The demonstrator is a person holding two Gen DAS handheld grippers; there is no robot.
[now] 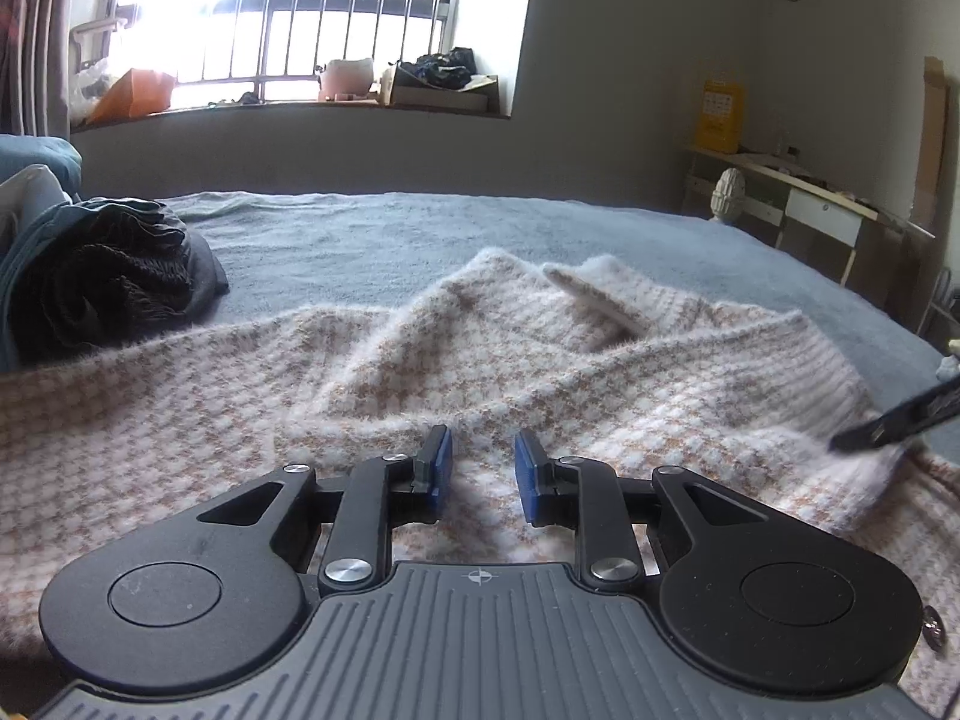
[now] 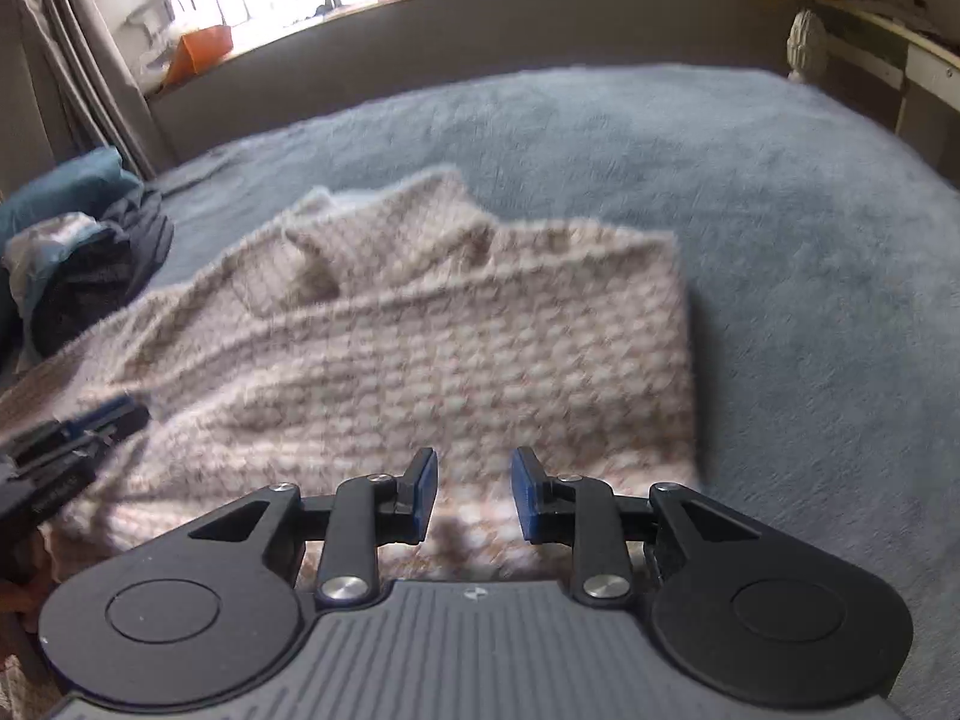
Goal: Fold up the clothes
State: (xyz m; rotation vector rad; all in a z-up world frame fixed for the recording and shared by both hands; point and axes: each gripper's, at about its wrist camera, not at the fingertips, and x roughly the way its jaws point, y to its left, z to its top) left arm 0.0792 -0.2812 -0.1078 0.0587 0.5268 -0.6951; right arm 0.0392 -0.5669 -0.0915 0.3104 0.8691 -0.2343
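A fuzzy cream-and-tan checked sweater lies partly folded on the grey-blue blanket, its collar flap turned up at the far side. My left gripper hovers over the sweater's near part, jaws open, and only the knit shows through the gap. In the right wrist view the same sweater shows a straight folded edge on its right. My right gripper is open above the sweater's near right corner, nothing between its blue pads. Each gripper appears in the other's view: the right gripper at the right edge, the left gripper at the left.
A heap of dark clothes sits at the left on the bed, also seen from the right wrist as dark clothes. A white desk stands beyond the bed's right edge. A barred window with a cluttered sill is behind.
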